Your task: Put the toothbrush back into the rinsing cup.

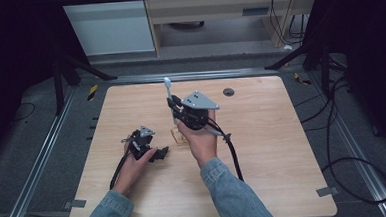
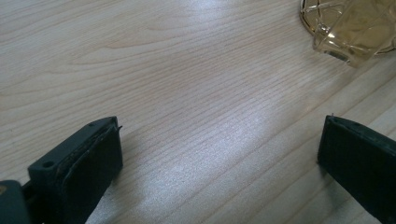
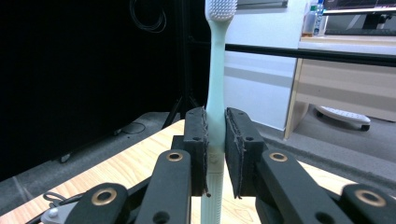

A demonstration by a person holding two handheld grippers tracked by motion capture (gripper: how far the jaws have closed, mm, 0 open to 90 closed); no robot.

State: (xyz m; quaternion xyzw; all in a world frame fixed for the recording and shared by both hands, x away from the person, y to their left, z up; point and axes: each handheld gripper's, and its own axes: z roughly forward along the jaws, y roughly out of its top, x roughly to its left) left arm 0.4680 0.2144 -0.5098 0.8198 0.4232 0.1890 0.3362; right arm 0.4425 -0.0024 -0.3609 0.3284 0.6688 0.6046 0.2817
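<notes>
My right gripper (image 3: 215, 144) is shut on a pale green toothbrush (image 3: 215, 70), whose handle runs up between the two black pads with the white bristle head at the top. In the high view the right gripper (image 1: 173, 100) is raised over the middle of the wooden table (image 1: 262, 135), and the toothbrush (image 1: 168, 85) sticks up from it toward the far side. A clear yellowish glass cup (image 2: 350, 25) lies on the table; in the high view this cup (image 1: 177, 135) sits just under my right hand. My left gripper (image 2: 219, 154) rests low over the wood with its jaws wide apart and nothing between them; in the high view the left gripper (image 1: 156, 153) lies left of the cup.
A small dark round grommet (image 1: 228, 91) sits near the table's far edge. Cables (image 1: 332, 131) trail on the grey floor to the right. Black stand legs (image 1: 74, 69) flank the far corners. The right half of the table is bare wood.
</notes>
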